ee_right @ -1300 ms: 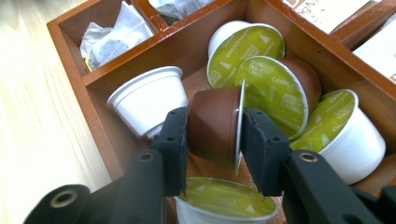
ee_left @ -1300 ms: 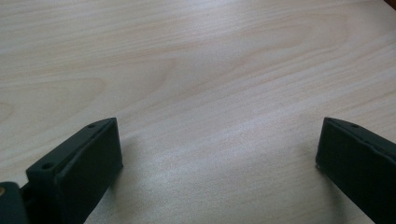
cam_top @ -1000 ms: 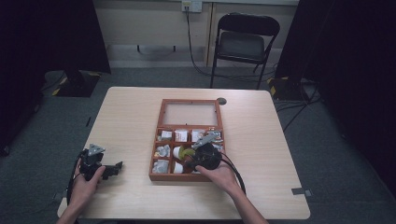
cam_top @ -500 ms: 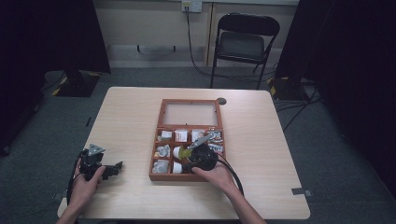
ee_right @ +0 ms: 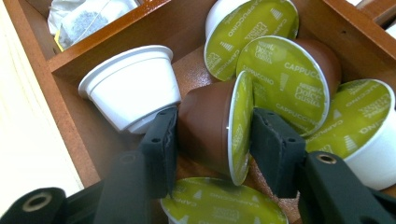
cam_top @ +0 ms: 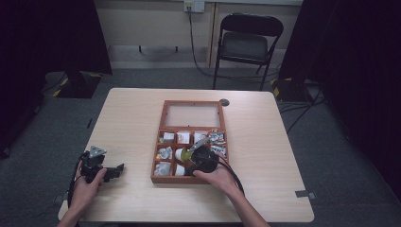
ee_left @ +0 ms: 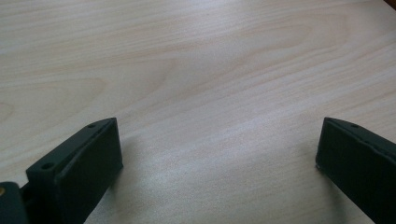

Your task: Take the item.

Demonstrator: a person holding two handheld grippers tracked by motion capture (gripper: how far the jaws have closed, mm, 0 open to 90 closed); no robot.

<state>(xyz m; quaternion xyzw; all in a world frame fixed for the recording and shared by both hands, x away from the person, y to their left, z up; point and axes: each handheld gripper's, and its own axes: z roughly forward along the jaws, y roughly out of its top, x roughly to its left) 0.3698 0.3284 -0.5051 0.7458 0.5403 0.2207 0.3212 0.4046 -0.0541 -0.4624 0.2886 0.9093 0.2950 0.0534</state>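
Observation:
My right gripper (ee_right: 212, 135) reaches into a middle compartment of the wooden box (cam_top: 161, 142). A brown coffee capsule (ee_right: 205, 126) with a green lid lies on its side between the jaws. The jaws have just been opening, and the pads no longer squeeze it. Several more green-lidded capsules (ee_right: 285, 79) and a white capsule (ee_right: 130, 88) crowd the same compartment. In the high view the right gripper (cam_top: 191, 156) sits over the box's lower rows. My left gripper (cam_top: 116, 169) rests on the table at the near left, and its jaws (ee_left: 217, 158) stand wide open over bare wood.
The box's glass-paned lid (cam_top: 193, 115) lies flat behind it. Other compartments hold wrapped sachets, and a tea bag (ee_right: 84, 16) lies in the neighbouring one. A small dark disc (cam_top: 224, 102) sits on the table beyond the box. A folding chair (cam_top: 250, 45) stands behind the table.
The right hand has shifted slightly toward the near side of the box. The left hand and its gripper have stayed where they were.

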